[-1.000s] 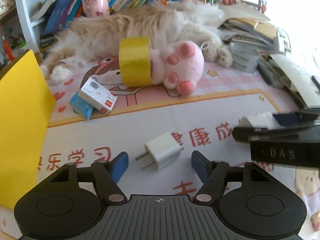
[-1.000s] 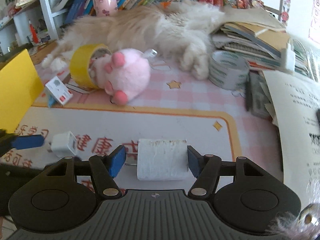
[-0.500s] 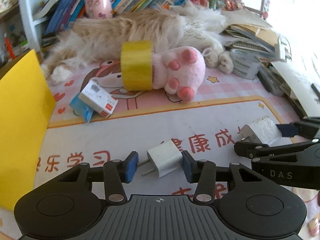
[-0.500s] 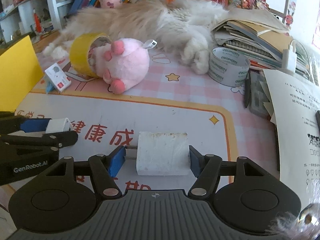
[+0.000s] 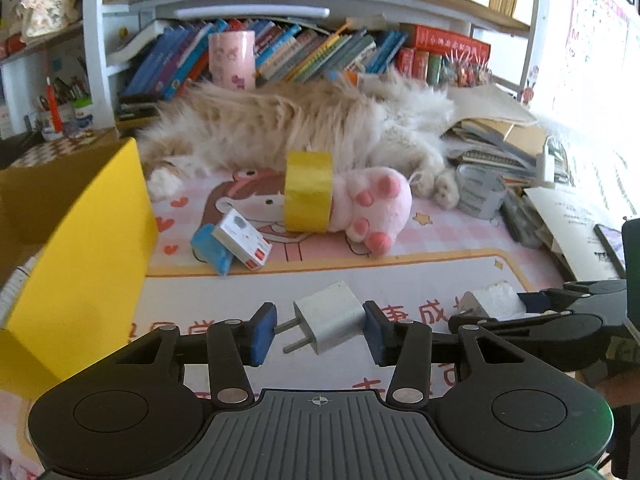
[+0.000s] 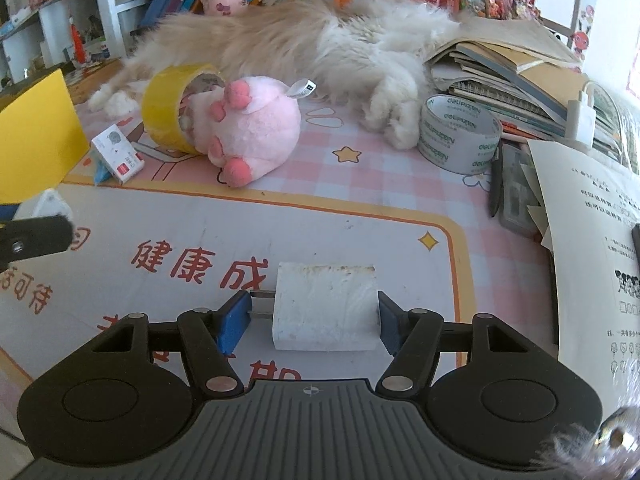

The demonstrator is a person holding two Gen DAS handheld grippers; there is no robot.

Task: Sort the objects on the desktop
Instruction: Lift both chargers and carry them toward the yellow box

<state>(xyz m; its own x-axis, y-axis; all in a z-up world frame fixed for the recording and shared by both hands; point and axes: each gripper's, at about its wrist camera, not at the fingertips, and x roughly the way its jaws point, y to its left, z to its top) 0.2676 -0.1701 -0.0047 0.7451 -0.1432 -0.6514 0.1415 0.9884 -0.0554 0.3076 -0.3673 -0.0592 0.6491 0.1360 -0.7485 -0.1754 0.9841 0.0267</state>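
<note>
Gripping a small charger in its jaws, the left gripper is holding it above the worktop, probably for the yellow box; the right gripper is clamping a bigger charger.

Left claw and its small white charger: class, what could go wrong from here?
1. The left claw grips the small white charger askew, prongs against one pad; it might twist free.
2. The yellow box stands close; a swing could clip its wall.
3. The cat might stir.
</note>
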